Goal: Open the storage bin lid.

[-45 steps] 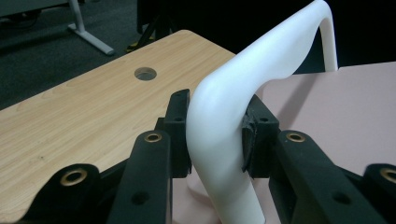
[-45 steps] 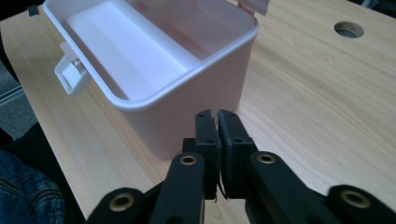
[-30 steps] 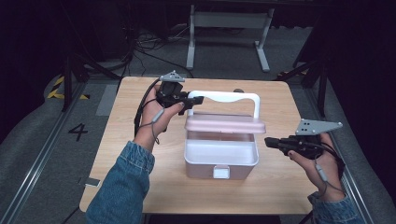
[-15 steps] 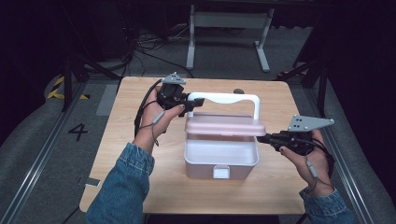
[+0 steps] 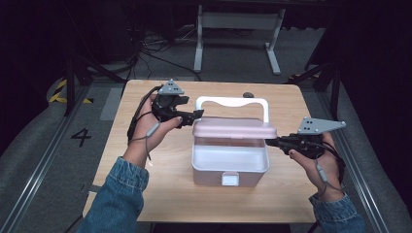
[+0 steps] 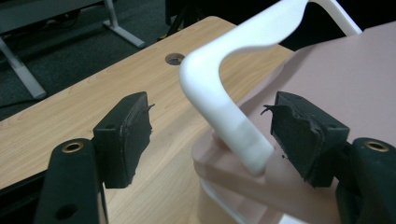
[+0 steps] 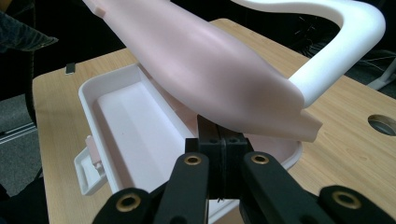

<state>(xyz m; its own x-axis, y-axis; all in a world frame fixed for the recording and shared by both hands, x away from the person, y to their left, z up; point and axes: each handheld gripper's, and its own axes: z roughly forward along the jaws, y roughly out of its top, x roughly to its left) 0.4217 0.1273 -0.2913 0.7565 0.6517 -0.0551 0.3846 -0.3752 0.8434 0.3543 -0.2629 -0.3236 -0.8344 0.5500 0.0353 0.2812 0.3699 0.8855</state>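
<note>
— Dark room, black stands behind; one wooden table (image 5: 145, 194) in the middle. On it?
— One pink box (image 5: 228, 167), centred, long axis running left to right. One lid (image 5: 233, 128), hinged at the back, half raised. One white handle (image 5: 228, 100) on that lid, leaning away.
— Left claw (image 5: 192, 115)?
— Just been opening, now wide; handle's left corner between the pads, touched by neither.
— Right claw (image 5: 272, 142)?
— Shut tight, tips tucked under the lid's right end, nothing seen pinched. Probably propping it.
— Nearer to the lid?
— Right, at its very edge. Lid up and leftward from those tips; next lift likely to hinge on that. Two claws, one each side.
</note>
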